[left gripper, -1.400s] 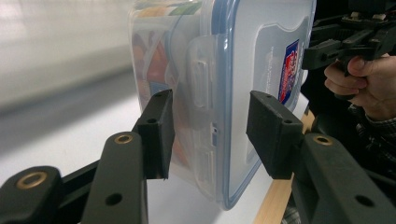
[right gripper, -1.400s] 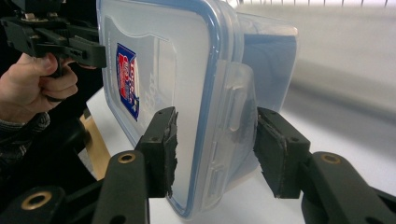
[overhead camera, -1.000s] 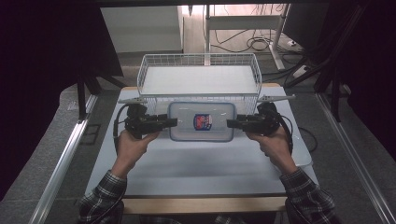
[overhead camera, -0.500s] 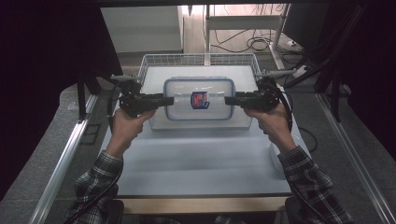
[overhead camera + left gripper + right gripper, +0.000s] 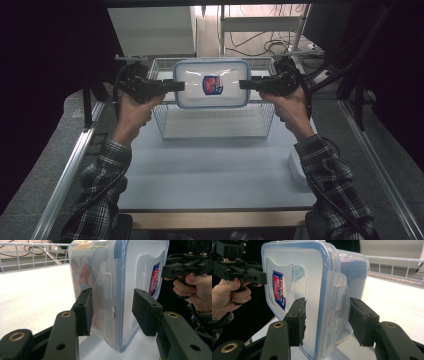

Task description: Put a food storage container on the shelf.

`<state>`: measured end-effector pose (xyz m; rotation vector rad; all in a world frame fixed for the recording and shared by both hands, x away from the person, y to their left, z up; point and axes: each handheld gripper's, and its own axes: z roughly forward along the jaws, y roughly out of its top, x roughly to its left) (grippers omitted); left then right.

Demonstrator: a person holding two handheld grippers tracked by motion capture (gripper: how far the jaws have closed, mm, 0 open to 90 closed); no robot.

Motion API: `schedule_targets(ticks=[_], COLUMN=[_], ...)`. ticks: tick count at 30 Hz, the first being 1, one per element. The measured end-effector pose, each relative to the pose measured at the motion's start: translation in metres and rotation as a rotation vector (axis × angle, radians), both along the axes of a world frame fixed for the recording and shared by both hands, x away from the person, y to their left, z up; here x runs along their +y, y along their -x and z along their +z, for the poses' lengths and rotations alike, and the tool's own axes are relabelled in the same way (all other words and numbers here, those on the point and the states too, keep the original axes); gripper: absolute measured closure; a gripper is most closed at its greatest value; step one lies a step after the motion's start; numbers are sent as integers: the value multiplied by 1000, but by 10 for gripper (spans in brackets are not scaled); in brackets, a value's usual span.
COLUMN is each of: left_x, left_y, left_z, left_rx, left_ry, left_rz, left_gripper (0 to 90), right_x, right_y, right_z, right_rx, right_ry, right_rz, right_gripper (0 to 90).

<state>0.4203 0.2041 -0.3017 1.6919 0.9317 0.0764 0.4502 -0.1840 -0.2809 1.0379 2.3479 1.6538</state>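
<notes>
A clear plastic container (image 5: 212, 85) with a blue-rimmed lid and a red-and-blue label hangs in the air above the wire basket (image 5: 215, 119). It is held by its two short ends. My left gripper (image 5: 179, 86) is shut on its left end, and my right gripper (image 5: 245, 85) is shut on its right end. In the left gripper view the black pads (image 5: 86, 311) press the container's (image 5: 120, 277) side latch from both faces. The right gripper view shows the same pinch (image 5: 325, 320) on the container (image 5: 307, 277), with the lid facing the person.
The white wire basket stands at the far middle of the pale table (image 5: 210, 170); its floor is bare. Dark curtains flank the table. Cables and a white shelf lie behind the basket. Both forearms in plaid sleeves reach in from the bottom.
Both hands have lifted the container off the table and carried it away from the person. It now hangs above the basket instead of in front of it.
</notes>
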Motion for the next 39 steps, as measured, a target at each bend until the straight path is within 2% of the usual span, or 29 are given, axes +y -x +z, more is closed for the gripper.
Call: schedule_targets(ticks=[6, 14, 17, 19, 22, 24, 27, 29, 37, 39], left_x=[2, 1, 0, 0, 2, 3, 2, 0, -1, -2], left_y=[-16, -33, -38, -39, -39, -39, -39, -39, -39, -41], left_z=[-1, -9, -13, -16, -20, -22, -25, -27, -26, -27], left_rx=[22, 53, 79, 72, 74, 65, 52, 47, 55, 70], left_ry=[16, 13, 13, 23, 59, 68, 47, 49, 33, 17], left_rz=[7, 22, 20, 21, 19, 18, 13, 23, 38, 52], left_gripper=[521, 514, 511, 510, 514, 513, 500, 493, 484, 467], right_x=[2, 3, 3, 3, 1, 1, 3, 4, 3, 4], right_y=[-16, -33, -37, -39, -41, -42, -42, -42, -46, -47], right_z=[5, -5, -9, -13, -15, -16, -15, -16, -18, -19], right_rx=[5, 44, 58, 64, 68, 66, 61, 55, 69, 73], right_ry=[-8, -13, -9, 5, -13, -16, -8, -3, -18, -18], right_rz=[-17, -35, -38, -36, -33, -33, -36, -41, -51, -62], right_gripper=[490, 488, 486, 483, 483, 480, 472, 464, 455, 446])
